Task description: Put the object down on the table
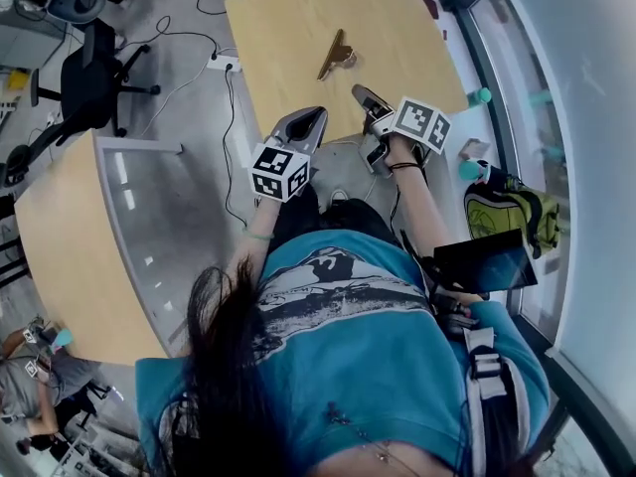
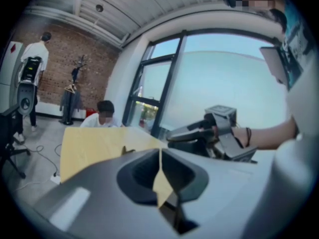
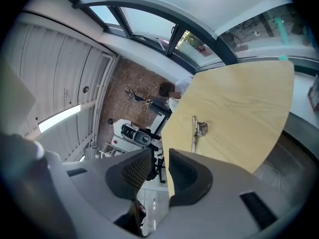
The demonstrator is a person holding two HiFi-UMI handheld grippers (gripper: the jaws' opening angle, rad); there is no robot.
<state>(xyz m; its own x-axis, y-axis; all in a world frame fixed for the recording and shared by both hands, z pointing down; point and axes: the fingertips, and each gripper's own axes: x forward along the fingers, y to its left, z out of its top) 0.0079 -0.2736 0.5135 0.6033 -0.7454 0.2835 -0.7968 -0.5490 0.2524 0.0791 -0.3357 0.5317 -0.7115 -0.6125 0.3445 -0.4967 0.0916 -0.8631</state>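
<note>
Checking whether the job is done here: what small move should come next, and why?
Probably just lower the arms to rest: the object lies on the table, clear of the left gripper and of the right gripper, whose fingers stand apart with nothing between.

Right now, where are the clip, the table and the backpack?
clip [image 1: 335, 56]: head view, the middle of it, lying on the table.
table [image 1: 417, 38]: head view, a bare bit of the wooden top.
backpack [image 1: 509, 217]: head view, its green front.
</note>
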